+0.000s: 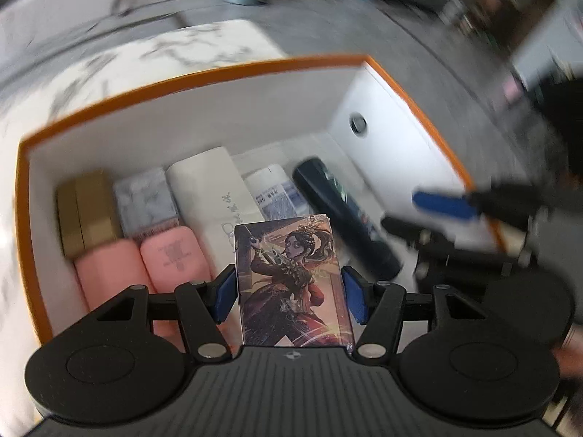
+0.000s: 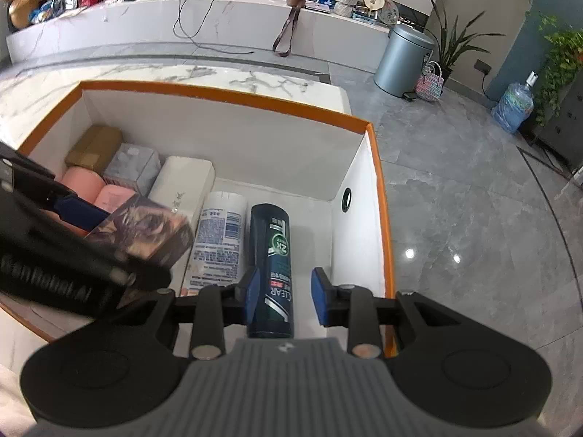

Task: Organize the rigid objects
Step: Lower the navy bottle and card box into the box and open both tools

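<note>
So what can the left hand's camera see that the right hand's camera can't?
Only the left wrist view shows the picture card's painted warrior sharply, held in the left gripper. Only the right wrist view shows the grey pedal bin, the water jug, and the open right gripper around the CLEAR bottle. Both show the orange-rimmed box with its pink cases.

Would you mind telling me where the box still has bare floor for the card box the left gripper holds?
Free: the white floor strip between the dark shampoo bottle and the right wall with the round hole, and floor beyond the bottles toward the far wall. Crowded: the left half, packed with boxes.
</note>
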The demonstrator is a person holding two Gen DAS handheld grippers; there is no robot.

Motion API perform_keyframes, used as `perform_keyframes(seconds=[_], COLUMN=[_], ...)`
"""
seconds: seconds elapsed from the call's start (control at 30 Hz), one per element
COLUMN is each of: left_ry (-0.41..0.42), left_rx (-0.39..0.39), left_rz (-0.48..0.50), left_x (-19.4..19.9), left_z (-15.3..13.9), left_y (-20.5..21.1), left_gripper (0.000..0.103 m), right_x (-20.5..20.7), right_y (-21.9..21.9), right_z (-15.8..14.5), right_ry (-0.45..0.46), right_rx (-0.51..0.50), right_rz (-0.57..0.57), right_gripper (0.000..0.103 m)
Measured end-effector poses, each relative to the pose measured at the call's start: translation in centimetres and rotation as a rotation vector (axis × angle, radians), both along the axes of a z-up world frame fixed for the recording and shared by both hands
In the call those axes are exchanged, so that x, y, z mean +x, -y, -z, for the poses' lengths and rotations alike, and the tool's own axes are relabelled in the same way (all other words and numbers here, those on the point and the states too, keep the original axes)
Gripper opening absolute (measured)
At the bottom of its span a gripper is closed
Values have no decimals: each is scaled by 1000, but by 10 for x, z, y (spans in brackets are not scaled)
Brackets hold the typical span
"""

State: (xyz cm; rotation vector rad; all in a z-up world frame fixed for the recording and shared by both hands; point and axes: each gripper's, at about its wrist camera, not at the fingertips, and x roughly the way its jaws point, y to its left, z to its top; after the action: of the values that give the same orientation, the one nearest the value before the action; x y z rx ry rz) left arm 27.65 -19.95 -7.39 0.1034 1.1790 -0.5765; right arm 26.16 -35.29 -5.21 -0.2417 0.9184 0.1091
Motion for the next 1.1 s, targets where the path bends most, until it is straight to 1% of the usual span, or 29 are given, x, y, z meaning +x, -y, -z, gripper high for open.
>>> perform_keyframes(seconds=[0.07, 0.13, 0.27, 0.37, 0.5, 0.57, 0.77, 0.8, 0.9, 1.03, 1.1], left_ry=[25, 42, 67, 92, 78, 71, 56, 56, 32, 54, 67], left_rx=[56, 89, 114, 137, 131, 136, 112, 106, 56, 59, 59], left_rz=[73, 139, 282, 364, 395, 396, 380, 376, 362, 343, 318], left_x=[-2, -4, -12, -19, -17, -17, -19, -19, -20, -26, -28], left_z=[0, 2, 2, 4, 3, 4, 2, 1, -5, -11, -13], left_y=[1, 3, 6, 8, 6, 5, 1, -1, -9, -14, -19], left_gripper=[69, 69, 69, 69, 69, 69, 69, 69, 68, 68, 68], right_x=[-1, -3, -6, -6, -8, -9, -12, -13, -15, -17, -18], right_y=[1, 1, -4, -8, -15, -18, -29, -31, -37, -44, -47], right_z=[0, -1, -3, -2, -2, -2, -1, -1, -2, -3, -5], right_ry=[7, 10, 11, 8, 2, -3, -23, -22, -24, -32, -31], right_rx=[11, 22, 43, 51, 54, 51, 63, 57, 48, 43, 43], right_rz=[18, 27, 23, 23, 15, 8, 0, -4, -13, -19, -17], right_gripper=[30, 30, 30, 30, 31, 31, 31, 32, 33, 33, 33])
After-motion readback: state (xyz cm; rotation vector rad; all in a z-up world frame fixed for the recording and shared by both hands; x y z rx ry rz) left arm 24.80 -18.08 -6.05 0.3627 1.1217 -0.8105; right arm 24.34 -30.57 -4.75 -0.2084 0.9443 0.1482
